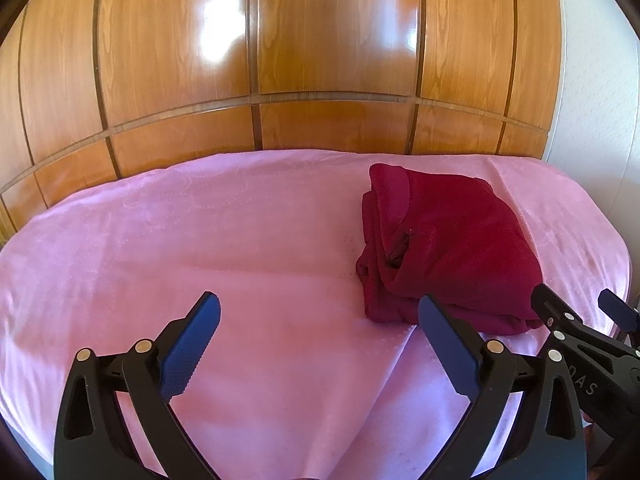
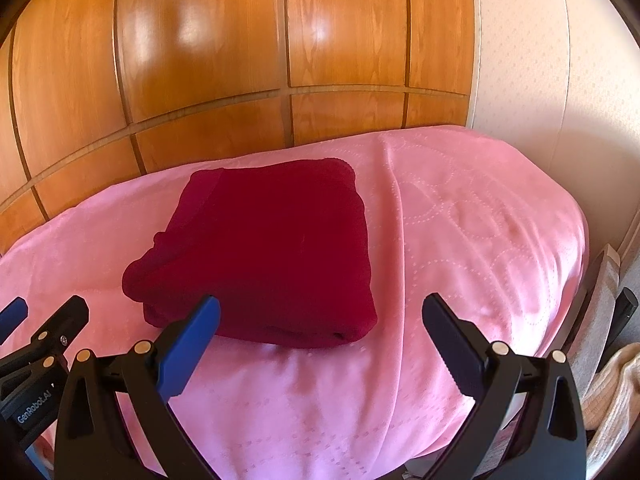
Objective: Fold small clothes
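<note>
Dark red garment (image 2: pixel 264 248) looks fully folded on pink bedcover (image 2: pixel 460 240); left gripper (image 1: pixel 320 344) and right gripper (image 2: pixel 320 344) fingers wide, empty: retreat without snagging.

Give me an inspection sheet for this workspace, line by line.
Surface: pink bedspread with a stitched ring pattern, a few creases.
Job's things: dark red garment lying folded in a thick stack on the bedspread, untouched by either gripper.
Clutter: cream knitted fabric off the bedspread's right edge.
Grippers: left gripper and right gripper both hover with jaws open and hold nothing.
Cables: nothing seen.
Surroundings: glossy wooden panelling behind the bed, pale wall to the right.
</note>
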